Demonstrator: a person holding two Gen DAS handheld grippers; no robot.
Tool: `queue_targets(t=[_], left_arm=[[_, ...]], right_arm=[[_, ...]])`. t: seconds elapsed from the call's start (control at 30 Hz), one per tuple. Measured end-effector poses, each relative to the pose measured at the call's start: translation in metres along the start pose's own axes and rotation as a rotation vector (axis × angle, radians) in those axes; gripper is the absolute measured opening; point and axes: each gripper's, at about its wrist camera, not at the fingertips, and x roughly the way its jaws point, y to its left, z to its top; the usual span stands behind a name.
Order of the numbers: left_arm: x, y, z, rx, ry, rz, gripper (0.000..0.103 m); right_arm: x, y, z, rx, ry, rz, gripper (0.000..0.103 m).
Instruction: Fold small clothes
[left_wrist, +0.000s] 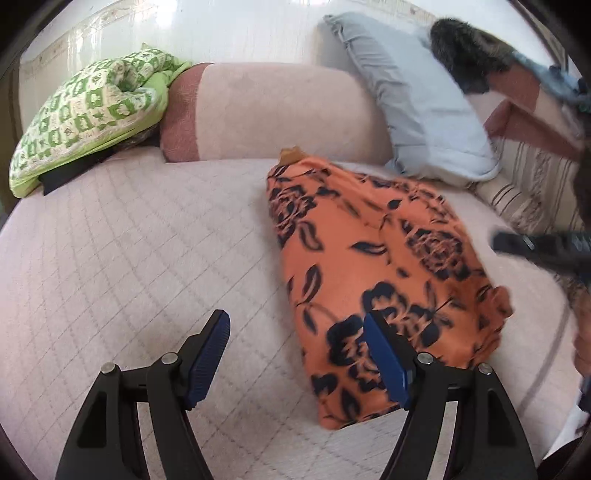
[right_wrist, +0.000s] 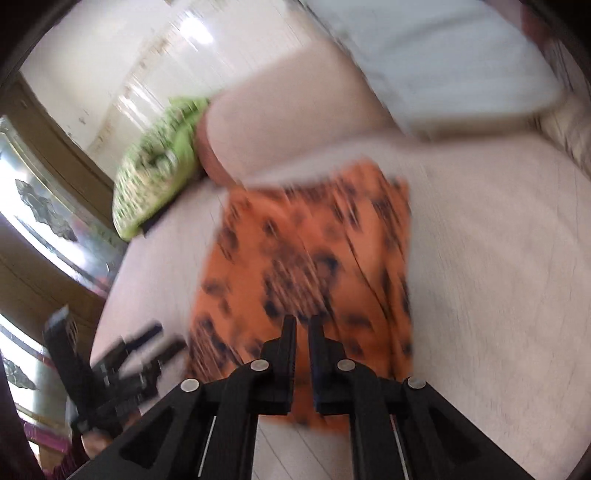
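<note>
My left tongs (left_wrist: 295, 332) hang wide apart over the bed (left_wrist: 129, 240). Their right pad overlaps the folded orange floral garment (left_wrist: 373, 258).

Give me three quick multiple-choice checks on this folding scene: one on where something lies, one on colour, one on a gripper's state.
1. Where does the green patterned cushion lie?
A. at the far left of the bed, against the pink bolster
B. on top of the orange garment
C. on the floor

2. What colour is the flower print on the orange garment?
A. white
B. dark navy to black
C. green

3. How does the left gripper stand?
A. shut on the garment
B. shut on nothing
C. open, one finger over the garment's edge, one over the bare pink bedcover

Answers: 1 A, it leans beside the bolster's end. 2 B, dark blooms and leaves on orange. 3 C, the blue pads stand wide apart with nothing pinched.
</note>
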Motion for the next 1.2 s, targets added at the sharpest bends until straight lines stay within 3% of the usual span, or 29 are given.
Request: queue_targets(t=[0.13, 0.2, 0.27, 0.3, 0.37, 0.43, 0.47, 0.53, 0.6, 0.7, 0.77, 0.9, 1.07, 1.2], left_arm=[[0.014, -0.002, -0.005, 0.018, 0.057, -0.020, 0.076], [0.033, -0.003, -0.011, 0.050, 0.138, -0.028, 0.077], [0.047, -0.004, -0.017, 0.069, 0.201, -0.042, 0.078], [0.050, -0.003, -0.018, 0.055, 0.208, -0.061, 0.079], [0.050, 0.000, -0.015, 0.048, 0.225, -0.087, 0.079], [0.049, 0.003, -0.014, 0.047, 0.236, -0.098, 0.079], [0.049, 0.004, -0.014, 0.037, 0.242, -0.102, 0.079], [0.045, 0.005, -0.011, 0.019, 0.245, -0.110, 0.079], [0.038, 0.007, -0.007, 0.018, 0.221, -0.107, 0.079], [0.025, 0.010, -0.001, 0.026, 0.157, -0.079, 0.079], [0.025, 0.014, 0.001, 0.008, 0.158, -0.078, 0.079], [0.041, 0.016, 0.001, 0.010, 0.201, -0.081, 0.079], [0.056, 0.009, -0.003, 0.049, 0.302, -0.098, 0.079], [0.058, 0.013, 0.000, 0.039, 0.315, -0.117, 0.079]], right_arm=[[0.036, 0.008, 0.038, -0.030, -0.011, -0.052, 0.008], [0.056, 0.006, 0.054, -0.005, -0.015, -0.033, 0.008], [0.075, -0.006, 0.065, 0.033, -0.017, -0.077, 0.008], [0.085, -0.011, 0.068, 0.043, -0.003, -0.105, 0.009], [0.121, -0.035, 0.063, 0.080, 0.110, -0.190, 0.010], [0.125, -0.058, 0.055, 0.187, 0.079, -0.088, 0.009], [0.122, -0.058, 0.057, 0.207, 0.090, -0.079, 0.009], [0.111, -0.043, 0.064, 0.167, 0.105, -0.113, 0.010], [0.094, -0.017, 0.068, 0.082, 0.051, -0.111, 0.012], [0.081, 0.028, 0.067, -0.030, 0.045, 0.005, 0.012], [0.086, 0.053, 0.065, -0.087, 0.076, 0.045, 0.012], [0.125, 0.092, 0.067, -0.182, 0.194, 0.044, 0.012], [0.218, 0.087, 0.072, -0.133, 0.400, -0.052, 0.011], [0.227, 0.089, 0.077, -0.072, 0.376, -0.072, 0.008]])
